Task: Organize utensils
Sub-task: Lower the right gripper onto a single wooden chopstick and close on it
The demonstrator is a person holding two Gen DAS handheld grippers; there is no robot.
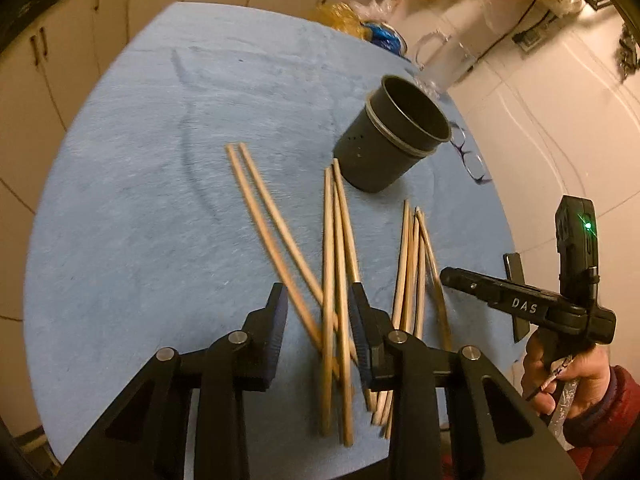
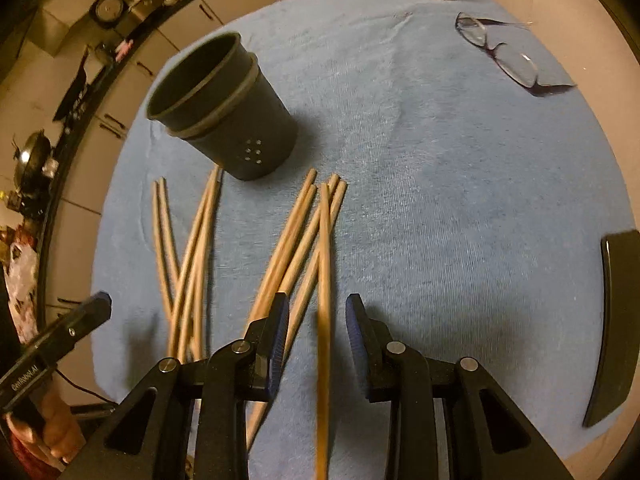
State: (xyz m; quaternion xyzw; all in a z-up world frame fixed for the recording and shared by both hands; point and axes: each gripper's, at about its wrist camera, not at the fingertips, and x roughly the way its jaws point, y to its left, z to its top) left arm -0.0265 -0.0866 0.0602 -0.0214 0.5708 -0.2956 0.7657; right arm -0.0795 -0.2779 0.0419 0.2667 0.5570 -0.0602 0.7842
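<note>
Lying chopsticks (image 1: 334, 280), holder (image 1: 392, 136) near cloth edge (image 1: 486, 200)

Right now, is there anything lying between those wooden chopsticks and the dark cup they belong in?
Nothing visible blocks the way. The chopsticks lie loose on the blue cloth just in front of the dark cup, whose mouth looks empty. The glasses sit well off to the side.

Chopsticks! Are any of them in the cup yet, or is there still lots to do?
None yet: the dark cup looks empty. The chopsticks all lie on the blue cloth. The left gripper has a few sticks between its fingers, and the right gripper has one; neither visibly clamps. All of them still need putting in.
</note>
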